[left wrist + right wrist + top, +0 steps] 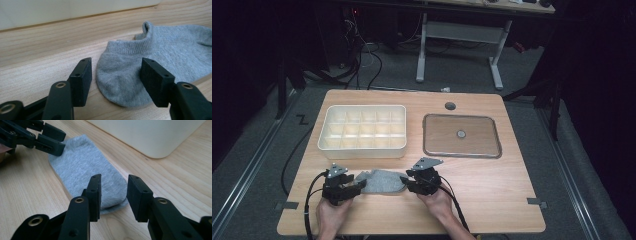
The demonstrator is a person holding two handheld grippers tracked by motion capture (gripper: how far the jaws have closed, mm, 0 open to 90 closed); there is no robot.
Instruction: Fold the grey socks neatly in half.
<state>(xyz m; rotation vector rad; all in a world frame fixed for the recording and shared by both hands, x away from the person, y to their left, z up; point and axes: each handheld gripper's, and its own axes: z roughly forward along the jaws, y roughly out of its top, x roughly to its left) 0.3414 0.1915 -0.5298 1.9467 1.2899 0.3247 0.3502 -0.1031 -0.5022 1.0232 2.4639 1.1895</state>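
Right, biggest first: the wooden table [492, 190] carries a cream compartment tray [362, 131] at back left and a flat clear lid [462, 136] with a round knob at back right; neither is touched. The job in hand looks like a two-ended pick of the grey sock [381, 182], which lies flat near the front edge, between the two tools and in front of the tray. Left gripper [115, 75] sits low at the cuff end, jaws parted and straddling the heel curve, pads not pressing fabric. Right gripper [113, 195] is at the toe end, jaws also apart, toe edge just under and ahead of the tips, no contact that I can see. To do it well, my read: drop each tool until the lower pad slides under the edge, otherwise it only pinches the top layer. Bite at the hem, not mid-fabric, so the sock hangs straight. Close both ends together, lift level, keep slight tension. Risk: a pad drags the knit and bunches it, or the right jaws close on air past the toe.
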